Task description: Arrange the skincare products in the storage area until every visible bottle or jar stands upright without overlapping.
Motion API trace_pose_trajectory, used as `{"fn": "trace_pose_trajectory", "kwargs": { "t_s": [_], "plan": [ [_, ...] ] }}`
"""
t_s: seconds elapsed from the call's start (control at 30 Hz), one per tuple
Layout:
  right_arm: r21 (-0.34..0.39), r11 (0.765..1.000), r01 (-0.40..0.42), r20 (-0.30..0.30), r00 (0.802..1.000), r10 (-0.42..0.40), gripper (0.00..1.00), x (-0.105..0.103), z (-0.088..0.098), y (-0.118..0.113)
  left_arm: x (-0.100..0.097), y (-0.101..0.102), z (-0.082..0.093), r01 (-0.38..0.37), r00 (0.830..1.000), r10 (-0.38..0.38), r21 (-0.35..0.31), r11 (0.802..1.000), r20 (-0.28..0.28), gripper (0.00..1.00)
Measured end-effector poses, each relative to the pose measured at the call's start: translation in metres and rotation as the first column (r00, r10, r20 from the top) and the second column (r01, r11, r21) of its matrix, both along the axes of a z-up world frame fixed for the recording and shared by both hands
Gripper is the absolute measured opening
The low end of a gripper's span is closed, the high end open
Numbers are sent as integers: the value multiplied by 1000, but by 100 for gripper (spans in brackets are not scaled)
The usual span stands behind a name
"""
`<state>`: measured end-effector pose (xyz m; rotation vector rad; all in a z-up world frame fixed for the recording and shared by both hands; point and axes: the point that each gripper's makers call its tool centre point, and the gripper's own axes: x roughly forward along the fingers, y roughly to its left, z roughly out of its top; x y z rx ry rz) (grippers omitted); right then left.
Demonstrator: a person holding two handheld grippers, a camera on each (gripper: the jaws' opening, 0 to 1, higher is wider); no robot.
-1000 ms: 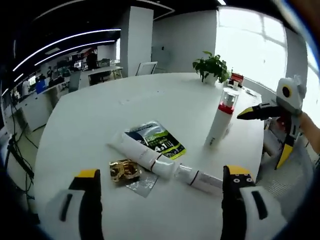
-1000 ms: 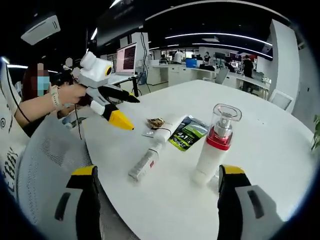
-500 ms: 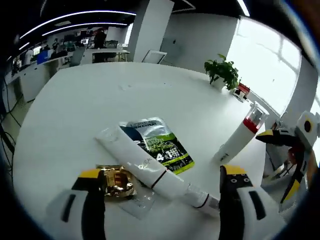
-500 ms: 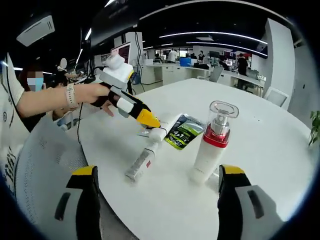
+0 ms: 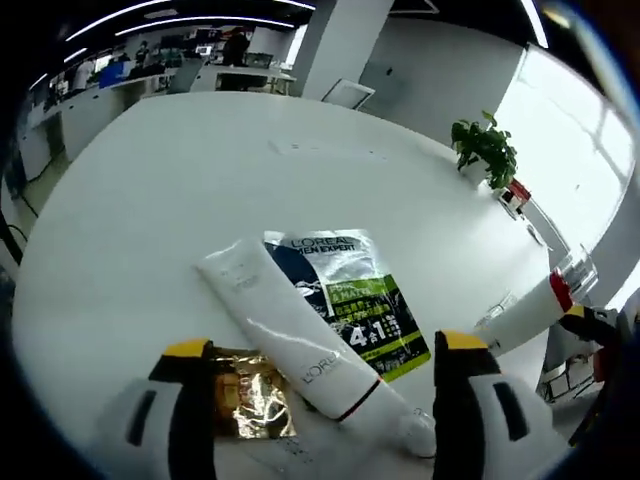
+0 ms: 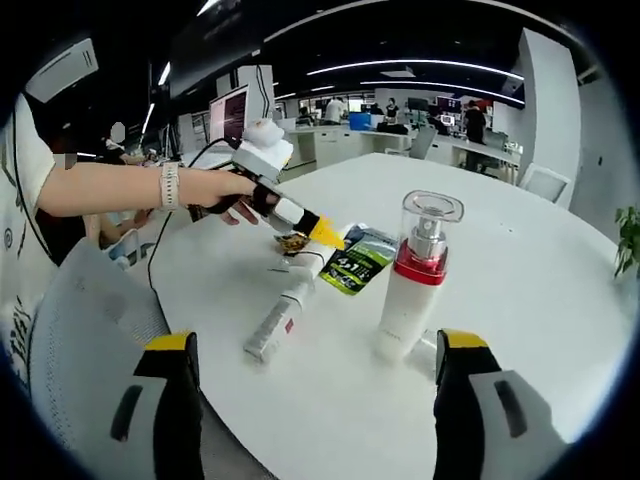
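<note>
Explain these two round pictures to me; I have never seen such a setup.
A person holds a two-jaw tool in each hand, each carrying a forward-looking fisheye camera. The left gripper view looks down past the left gripper, its jaws open, onto a round white table. There lie a long white tube with a black band, a green and black sachet and a crumpled gold foil packet. The right gripper view shows the right gripper, open and empty, a white pump bottle with red collar and clear cap standing upright, and the left gripper reaching toward the tube.
</note>
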<state>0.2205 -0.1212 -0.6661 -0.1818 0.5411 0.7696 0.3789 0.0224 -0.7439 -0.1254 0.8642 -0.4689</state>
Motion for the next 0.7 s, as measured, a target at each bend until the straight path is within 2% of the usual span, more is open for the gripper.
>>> {"fn": "trace_pose_trajectory", "kwargs": {
  "t_s": [0.07, 0.1, 0.13, 0.17, 0.23, 0.3, 0.43, 0.53, 0.7],
  "plan": [
    [3, 1000, 4, 2, 1000, -4, 98, 1, 1, -1, 4, 0, -6, 0, 1000, 0, 15, 1000, -21, 85],
    [3, 1000, 6, 1, 1000, -6, 98, 1, 1, -1, 5, 3, -5, 13, 1000, -13, 52, 999, 2, 82],
    [4, 1000, 9, 2, 1000, -9, 97, 1, 1, -2, 6, 5, -6, 19, 1000, -19, 76, 997, 2, 80],
    [6, 1000, 11, 3, 1000, -11, 97, 1, 2, -2, 14, 7, -8, 27, 1000, -26, 81, 996, -6, 79],
    [9, 1000, 11, 0, 1000, -11, 97, 1, 2, -2, 9, 7, -8, 30, 1000, -29, 93, 995, -7, 75],
    [5, 1000, 9, -9, 1000, -9, 97, 1, -1, -3, 14, 11, -10, 37, 999, -36, 130, 991, -9, 69],
    [2, 1000, 9, -16, 1000, -9, 95, 2, -3, -4, 10, 5, -11, 61, 998, -62, 181, 982, 4, 66],
    [0, 1000, 5, -17, 1000, -5, 95, 4, -4, -5, 20, 9, -14, 85, 996, -91, 239, 967, 13, 62],
    [1, 1000, -2, -26, 1000, 2, 94, 5, -7, -2, 19, 7, -10, 74, 996, -85, 268, 961, 28, 59]
  ]
}}
